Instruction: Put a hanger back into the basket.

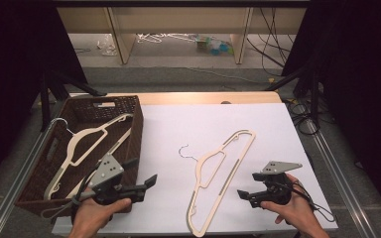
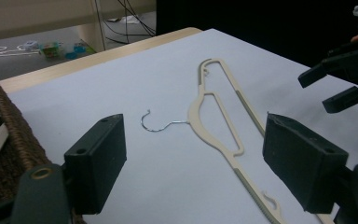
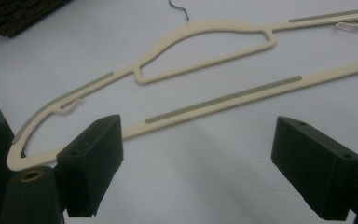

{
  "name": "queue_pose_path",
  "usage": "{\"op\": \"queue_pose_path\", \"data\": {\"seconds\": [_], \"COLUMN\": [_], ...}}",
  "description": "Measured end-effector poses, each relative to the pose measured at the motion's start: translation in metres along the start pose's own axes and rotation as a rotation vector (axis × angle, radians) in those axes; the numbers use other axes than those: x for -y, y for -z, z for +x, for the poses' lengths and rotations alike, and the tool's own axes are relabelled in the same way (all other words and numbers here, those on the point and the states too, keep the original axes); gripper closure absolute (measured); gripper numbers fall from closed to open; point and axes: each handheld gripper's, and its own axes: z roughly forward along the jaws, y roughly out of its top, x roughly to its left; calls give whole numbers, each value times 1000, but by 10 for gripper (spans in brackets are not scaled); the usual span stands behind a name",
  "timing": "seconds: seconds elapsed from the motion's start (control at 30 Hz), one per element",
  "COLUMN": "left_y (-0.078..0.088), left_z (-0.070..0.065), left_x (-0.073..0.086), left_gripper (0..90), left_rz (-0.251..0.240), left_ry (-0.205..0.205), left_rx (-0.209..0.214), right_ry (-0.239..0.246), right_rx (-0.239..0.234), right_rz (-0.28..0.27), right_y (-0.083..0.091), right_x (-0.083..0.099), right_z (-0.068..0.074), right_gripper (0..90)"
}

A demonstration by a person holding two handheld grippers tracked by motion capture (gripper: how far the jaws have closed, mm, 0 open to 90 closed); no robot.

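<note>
A cream plastic hanger with a metal hook lies flat on the white table cover, between my two grippers. My left gripper hovers at the near left beside the wicker basket, open, with nothing between its jaws. It looks across at the hanger. My right gripper is open just right of the hanger's lower end, with the hanger's long bar lying ahead of its empty jaws. A second cream hanger rests inside the basket.
The dark brown wicker basket stands along the table's left side. The white cover reaches almost to the table's right edge. Stand legs and cables flank the far corners. The other hand's gripper shows at upper right.
</note>
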Motion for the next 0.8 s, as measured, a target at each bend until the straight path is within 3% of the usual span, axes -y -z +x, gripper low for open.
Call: {"op": "queue_pose_path", "data": {"seconds": [0.23,0.27,0.37,0.5,0.57,0.6,0.8], "left_y": [-7,-9,-16,-24,-26,-26,-28], "left_z": [-23,-27,-35,-38,-39,-38,-36], "left_x": [18,22,31,43,47,49,55], "left_gripper": [212,211,202,198,198,198,198], "left_rz": [-3,5,21,30,44,45,61], "left_ry": [-18,-33,-30,-50,-71,-77,-89], "left_rx": [38,45,69,55,50,40,27], "right_ry": [17,18,18,12,-10,-21,-83], "right_rx": [-2,-2,3,13,27,29,80], "right_rz": [-2,-3,-1,-1,-15,4,22], "right_y": [-2,-2,-1,-3,-7,-8,-22], "right_x": [0,0,1,2,3,3,-1], "right_z": [1,1,0,-2,-1,-1,1], "right_gripper": [174,174,174,174,174,174,175]}}
